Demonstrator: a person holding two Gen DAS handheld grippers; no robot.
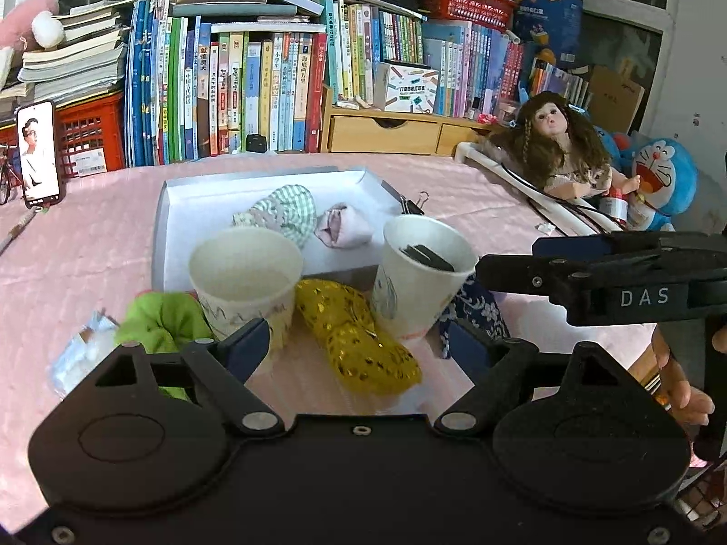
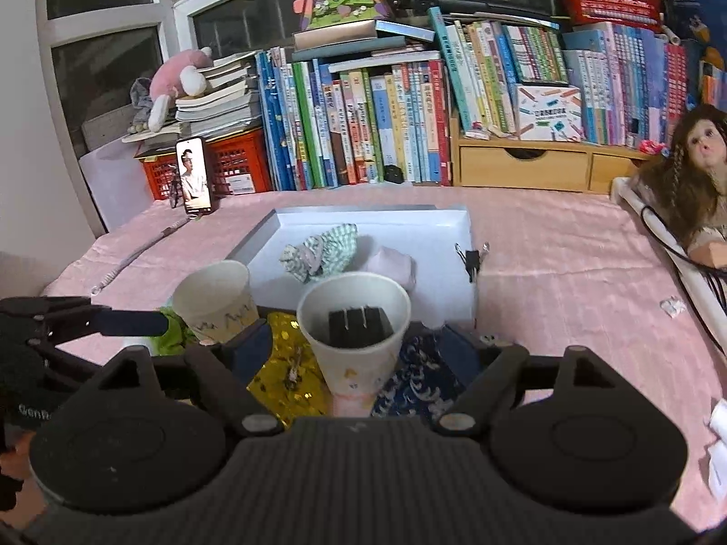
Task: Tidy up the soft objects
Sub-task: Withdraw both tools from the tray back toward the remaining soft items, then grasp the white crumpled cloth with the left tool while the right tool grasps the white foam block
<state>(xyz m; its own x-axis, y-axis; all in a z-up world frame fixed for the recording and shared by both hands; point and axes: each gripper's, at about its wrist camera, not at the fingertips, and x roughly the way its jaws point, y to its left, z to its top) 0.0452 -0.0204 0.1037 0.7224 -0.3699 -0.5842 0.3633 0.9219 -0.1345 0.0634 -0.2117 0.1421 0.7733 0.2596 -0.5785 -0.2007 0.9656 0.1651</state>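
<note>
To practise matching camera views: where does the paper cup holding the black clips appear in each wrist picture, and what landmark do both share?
Left wrist view: the cup with clips stands right of centre, beyond the gold cloth.
Right wrist view: the same cup stands at centre, between the open fingers.
Shared landmark: the white tray just behind it.

Even indoor light, dark windows behind, strong fisheye bending and black corners, fairly sharp.

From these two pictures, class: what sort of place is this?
Probably a home study or child's room: crowded rows of books, a doll and plush toy, and a table under pink cloth.
</note>
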